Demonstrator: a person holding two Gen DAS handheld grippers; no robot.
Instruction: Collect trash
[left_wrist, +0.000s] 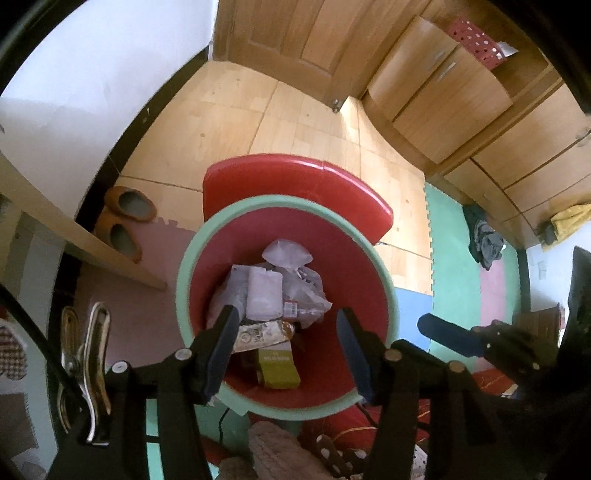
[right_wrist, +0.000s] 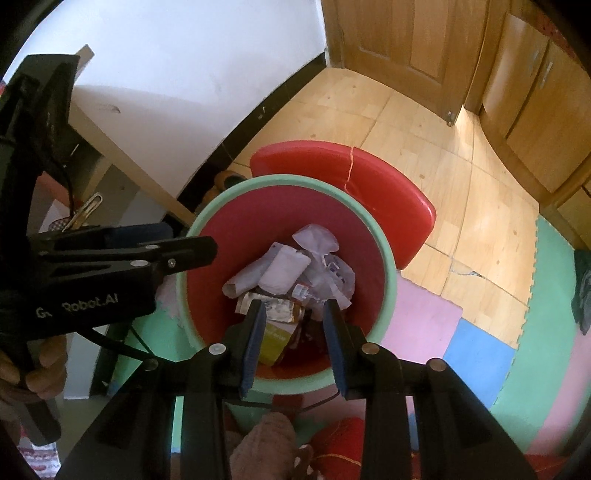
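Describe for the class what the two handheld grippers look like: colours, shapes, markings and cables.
Both grippers are black, with angular linkage arms joined by round silver pivot pins. The left gripper and the right gripper each end in two flat, dark blue finger pads. Seen from the right wrist, the left gripper's body carries white lettering ending "Robot.AI", and a thin black cable trails beneath it.

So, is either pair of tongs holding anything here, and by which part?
Nothing is held. The left tongs and right tongs both stand open and empty above the trash bin; the trash lies inside.
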